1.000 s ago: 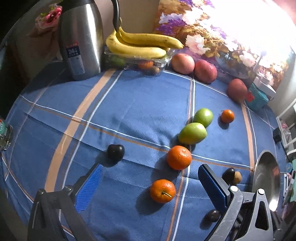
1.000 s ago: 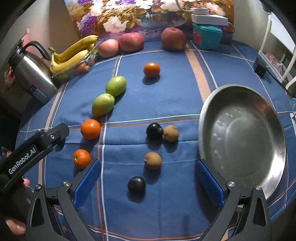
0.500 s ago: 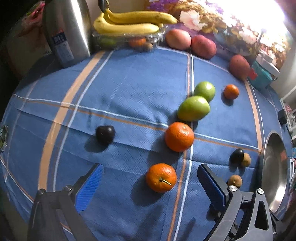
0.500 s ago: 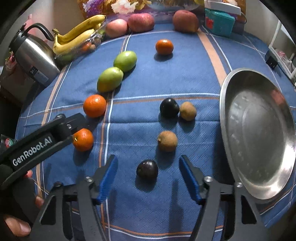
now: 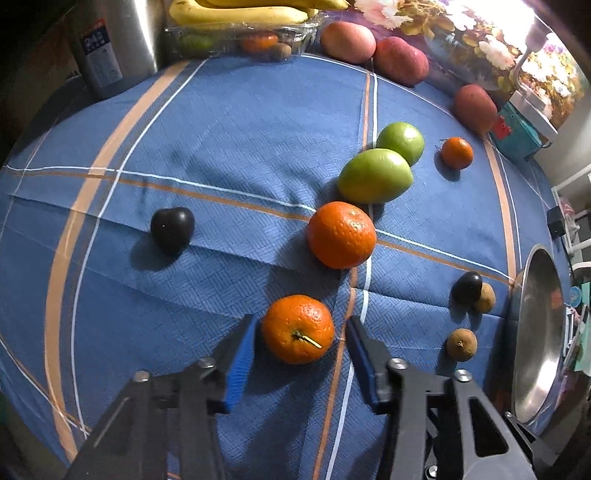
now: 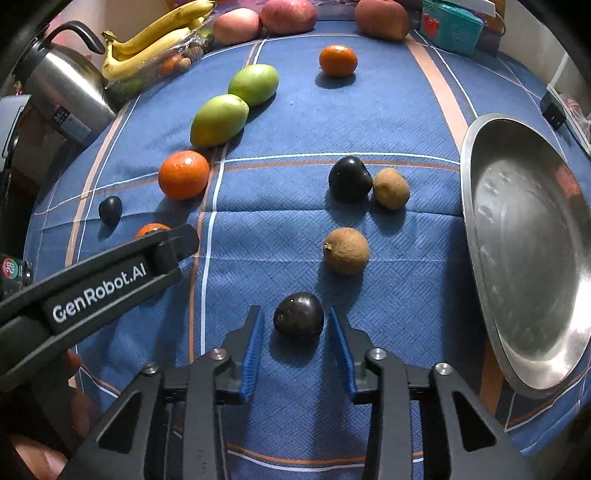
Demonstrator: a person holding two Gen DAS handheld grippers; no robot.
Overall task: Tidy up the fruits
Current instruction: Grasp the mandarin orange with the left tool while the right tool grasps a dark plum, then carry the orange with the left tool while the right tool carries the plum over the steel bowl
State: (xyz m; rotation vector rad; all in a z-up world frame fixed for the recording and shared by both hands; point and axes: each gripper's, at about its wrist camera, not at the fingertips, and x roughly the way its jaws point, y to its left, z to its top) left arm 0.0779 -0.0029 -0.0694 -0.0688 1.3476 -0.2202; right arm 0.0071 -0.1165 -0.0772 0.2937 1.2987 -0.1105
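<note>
My left gripper is open, its blue pads on either side of a stemmed orange on the blue cloth, small gaps showing. My right gripper is open around a dark plum, pads close but apart from it. A second orange, two green mangoes, a small tangerine, another plum, a plum with two brown kiwis lie nearby. The steel bowl stands empty at right.
A steel kettle, bananas on a clear fruit box, three red apples and a teal box line the far edge. The left gripper's arm crosses the right wrist view's left side.
Both grippers moved forward and down and narrowed: the left now straddles the stemmed orange, the right now straddles the near plum.
</note>
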